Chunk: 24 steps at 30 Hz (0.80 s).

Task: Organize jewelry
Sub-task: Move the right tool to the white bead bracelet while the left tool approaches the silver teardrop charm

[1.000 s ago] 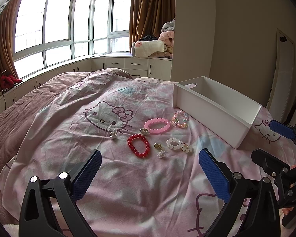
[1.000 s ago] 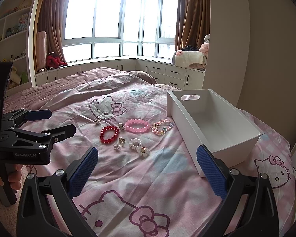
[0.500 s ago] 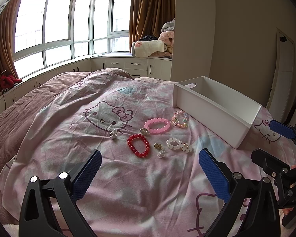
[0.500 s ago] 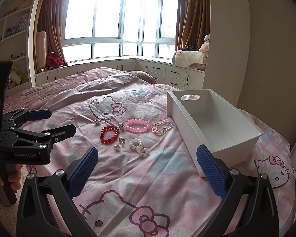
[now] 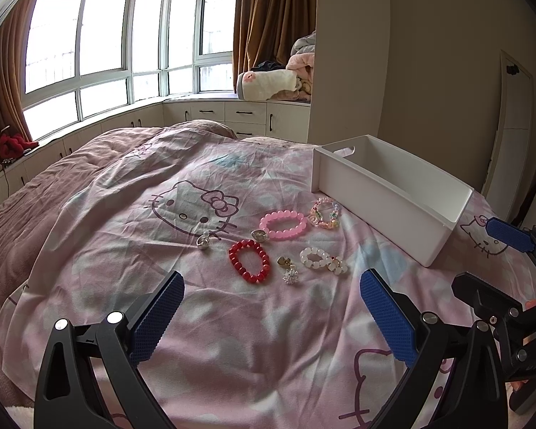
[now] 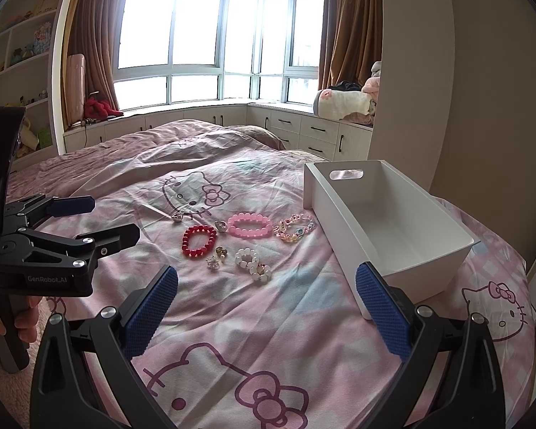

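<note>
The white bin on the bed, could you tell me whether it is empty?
Empty: the white bin shows only bare floor and walls inside.

Bracelets (image 5: 281, 225) lie on the bed (image 5: 125, 250), left of the bin (image 5: 375, 193).

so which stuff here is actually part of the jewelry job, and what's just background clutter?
Job:
- red bracelet
- pink bracelet
- multicolour bracelet
- white bracelet
- small charms
- white bin, nothing visible inside
- left gripper and right gripper, both open

Lying about:
- rolled blanket on the window seat
- red plush
- shelf toys
- bedspread
</note>
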Each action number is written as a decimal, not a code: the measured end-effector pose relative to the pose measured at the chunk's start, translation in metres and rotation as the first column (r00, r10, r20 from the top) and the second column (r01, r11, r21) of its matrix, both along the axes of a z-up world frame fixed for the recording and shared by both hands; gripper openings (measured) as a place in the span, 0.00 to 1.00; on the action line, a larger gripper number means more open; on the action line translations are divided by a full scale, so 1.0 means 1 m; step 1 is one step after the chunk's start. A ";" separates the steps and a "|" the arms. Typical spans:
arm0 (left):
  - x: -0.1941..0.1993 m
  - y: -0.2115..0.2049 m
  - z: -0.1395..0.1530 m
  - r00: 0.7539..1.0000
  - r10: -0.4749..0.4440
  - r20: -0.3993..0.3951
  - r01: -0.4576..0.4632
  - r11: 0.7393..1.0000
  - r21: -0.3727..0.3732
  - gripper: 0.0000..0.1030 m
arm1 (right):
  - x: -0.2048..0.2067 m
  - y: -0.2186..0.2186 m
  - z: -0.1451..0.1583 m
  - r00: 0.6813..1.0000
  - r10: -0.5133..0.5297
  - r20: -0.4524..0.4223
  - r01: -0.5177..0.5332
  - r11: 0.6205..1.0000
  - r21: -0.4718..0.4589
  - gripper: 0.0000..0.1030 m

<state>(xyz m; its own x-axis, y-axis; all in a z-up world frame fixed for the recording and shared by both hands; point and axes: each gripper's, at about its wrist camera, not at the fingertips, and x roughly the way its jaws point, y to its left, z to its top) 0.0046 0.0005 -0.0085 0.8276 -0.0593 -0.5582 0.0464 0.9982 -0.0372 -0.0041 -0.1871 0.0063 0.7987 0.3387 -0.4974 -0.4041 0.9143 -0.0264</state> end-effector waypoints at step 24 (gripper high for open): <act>0.112 0.062 -0.025 0.974 0.062 -0.218 -0.081 0.993 -0.081 0.97 | 0.108 0.051 -0.027 0.983 0.064 -0.173 -0.076 0.995 -0.065 0.95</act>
<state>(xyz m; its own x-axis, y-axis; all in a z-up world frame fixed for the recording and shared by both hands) 0.1168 0.0625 -0.0338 0.6925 -0.0615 -0.7188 -0.0438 0.9910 -0.1269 0.1040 -0.1364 -0.0208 0.6754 0.3494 -0.6495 -0.4712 0.8819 -0.0156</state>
